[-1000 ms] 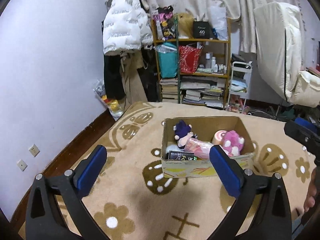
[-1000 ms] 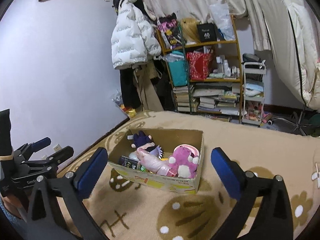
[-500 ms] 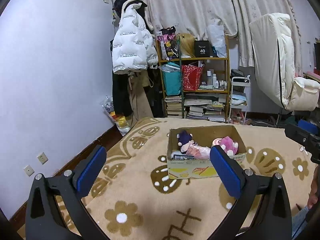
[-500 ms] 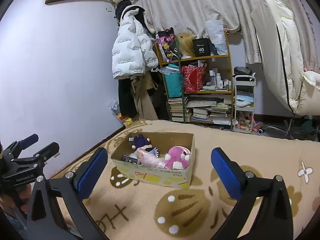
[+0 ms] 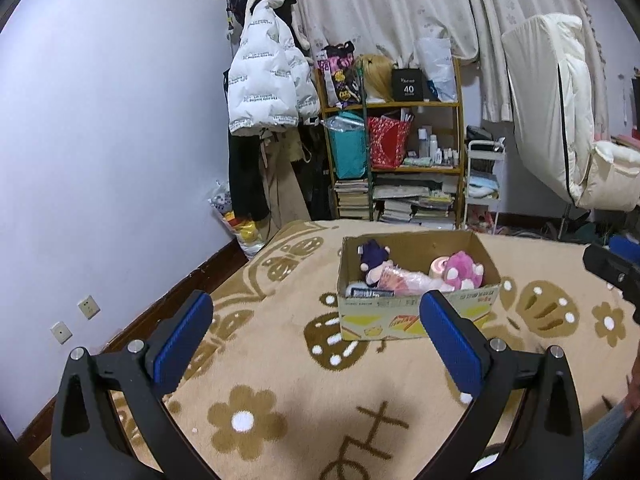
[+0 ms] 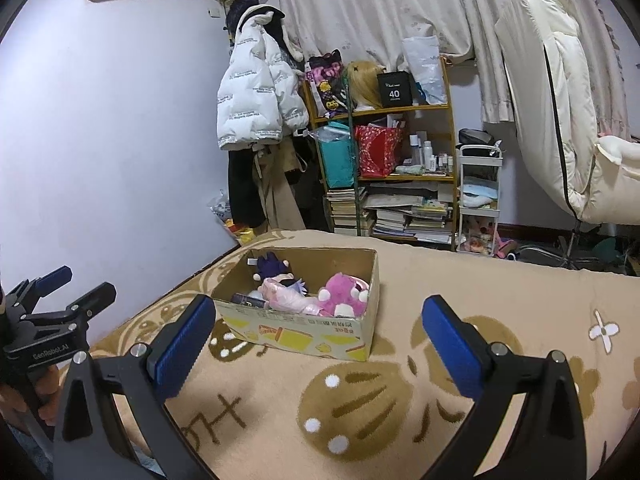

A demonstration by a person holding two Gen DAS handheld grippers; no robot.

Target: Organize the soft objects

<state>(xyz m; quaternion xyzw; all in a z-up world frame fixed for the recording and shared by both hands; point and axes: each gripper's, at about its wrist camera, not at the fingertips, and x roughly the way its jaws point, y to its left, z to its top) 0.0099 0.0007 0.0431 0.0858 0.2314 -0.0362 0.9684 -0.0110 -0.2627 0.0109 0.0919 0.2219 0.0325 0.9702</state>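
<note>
Wall sockets (image 5: 89, 306), two of them, sit low on the lilac wall at far left, above a dark skirting board. Left gripper (image 5: 316, 332): released, blue-padded fingers (image 5: 182, 336) spread wide, nothing between them, held above the bedspread. Beige bedspread (image 5: 280, 368) with brown flower and mushroom pattern covers the whole foreground. White puffer jacket (image 5: 266, 84) hangs on the wall over dark coats and beige trousers. Cardboard box (image 5: 416, 316), open-topped with yellow print on its front panel, rests on the bedspread ahead of both grippers and apart from them. Contents, left to right: dark flat packet (image 5: 366, 292) at the near left corner; purple plush doll (image 5: 374, 258) against the back left; pink plastic-wrapped soft toy (image 5: 404, 280) lying across the middle; pink plush animal (image 5: 464, 270) at the right end, touching the wrapped toy. Wooden shelf unit (image 5: 394, 160) stands behind the bed, holding a teal bag, a red bag, bottles, a black "40" box and stacked books. White trolley (image 5: 484, 184) stands just beside the shelf. Cream padded chair (image 5: 560, 120) leans at far right, in front of pale curtains. Right gripper (image 6: 316, 332): released, fingers equally wide apart and empty, held above the bedspread right of the left one.
</note>
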